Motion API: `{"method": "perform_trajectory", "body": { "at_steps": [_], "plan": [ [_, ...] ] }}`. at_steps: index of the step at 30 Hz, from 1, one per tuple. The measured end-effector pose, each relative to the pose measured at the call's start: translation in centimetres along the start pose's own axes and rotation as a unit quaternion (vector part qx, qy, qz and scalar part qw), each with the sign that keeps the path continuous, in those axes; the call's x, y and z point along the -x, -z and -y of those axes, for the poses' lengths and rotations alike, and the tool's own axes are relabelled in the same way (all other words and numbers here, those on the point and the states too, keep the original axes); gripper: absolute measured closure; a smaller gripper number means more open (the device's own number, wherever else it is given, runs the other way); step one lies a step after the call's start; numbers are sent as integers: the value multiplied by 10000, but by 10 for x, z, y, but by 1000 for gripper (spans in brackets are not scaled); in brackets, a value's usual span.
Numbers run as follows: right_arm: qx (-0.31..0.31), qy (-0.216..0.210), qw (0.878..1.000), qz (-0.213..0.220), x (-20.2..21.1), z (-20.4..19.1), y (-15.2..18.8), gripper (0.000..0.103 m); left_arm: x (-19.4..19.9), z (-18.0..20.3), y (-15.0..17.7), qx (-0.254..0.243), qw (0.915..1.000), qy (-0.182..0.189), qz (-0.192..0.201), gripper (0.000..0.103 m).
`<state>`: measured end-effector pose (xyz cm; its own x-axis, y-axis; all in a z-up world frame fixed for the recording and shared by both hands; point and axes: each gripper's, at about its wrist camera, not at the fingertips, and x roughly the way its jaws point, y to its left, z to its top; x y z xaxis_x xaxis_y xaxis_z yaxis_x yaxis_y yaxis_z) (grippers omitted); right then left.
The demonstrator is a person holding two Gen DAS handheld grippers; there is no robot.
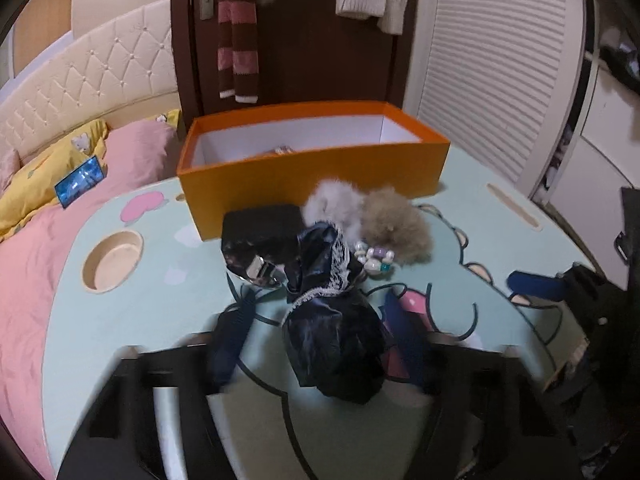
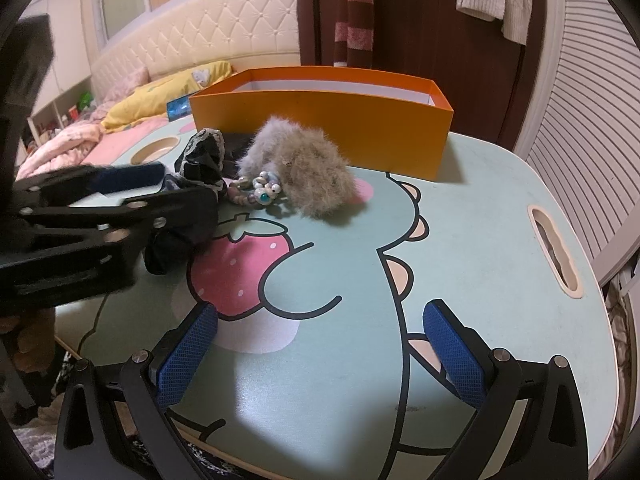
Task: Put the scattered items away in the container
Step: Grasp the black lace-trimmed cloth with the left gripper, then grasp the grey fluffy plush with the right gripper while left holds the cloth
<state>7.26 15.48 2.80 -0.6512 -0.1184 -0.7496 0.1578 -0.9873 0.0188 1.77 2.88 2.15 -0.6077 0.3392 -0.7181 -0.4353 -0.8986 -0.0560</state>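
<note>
1. Warm, dim indoor light filled both views (no lamp in sight).
2. The left gripper (image 1: 320,360) was smeared by motion blur.
3. A soft shadow lay beside the orange box (image 2: 320,120).
4. Fisheye bending and dark vignetting marked the edges.

A: Black satin cloth bundle with white lace trim (image 1: 328,320): glossy, creased. Two fluffy fur pompoms (image 2: 298,168): matt, shaggy.
B: Orange cardboard box (image 2: 320,116): matt, smooth. Right tool (image 2: 320,356) pads: blue textured rubber. Printed mint surface (image 2: 480,220): smooth, semi-matt.
</note>
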Motion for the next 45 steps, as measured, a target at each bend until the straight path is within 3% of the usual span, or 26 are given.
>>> {"method": "perform_trajectory", "body": {
  "at_steps": [9,17,26,31,33,39,40,41,42,45],
  "plan": [
    [-27,16,10000,15,2,-1,-1,0,34,-14,17,347,9987,99,354,70],
    [-174,-3,9998,36,3,7,-5,1,63,-39,41,829,9948,-134,577,70],
    [-113,-223,9986,463,6,8,-46,24,62,-46,47,927,9938,-134,597,70],
    [-86,-162,9972,725,-3,11,-71,26,61,-46,49,919,9939,-128,590,70],
    [-119,-154,9973,702,-11,14,-80,36,60,-46,49,919,9940,-123,583,70],
    [267,-293,9988,292,-41,9,-87,40,59,-46,50,941,9939,-57,565,70],
    [268,-349,9988,191,-45,10,-86,46,58,-45,50,940,9940,-55,560,70],
    [210,-475,9986,90,-49,11,-84,72,58,-45,50,938,9940,-60,552,70],
    [126,-590,9982,25,-52,13,-82,79,57,-46,50,941,9940,-69,546,70],
    [147,-591,9979,204,-43,13,-77,80,57,-46,50,949,9940,-70,544,70]
  ]
}}
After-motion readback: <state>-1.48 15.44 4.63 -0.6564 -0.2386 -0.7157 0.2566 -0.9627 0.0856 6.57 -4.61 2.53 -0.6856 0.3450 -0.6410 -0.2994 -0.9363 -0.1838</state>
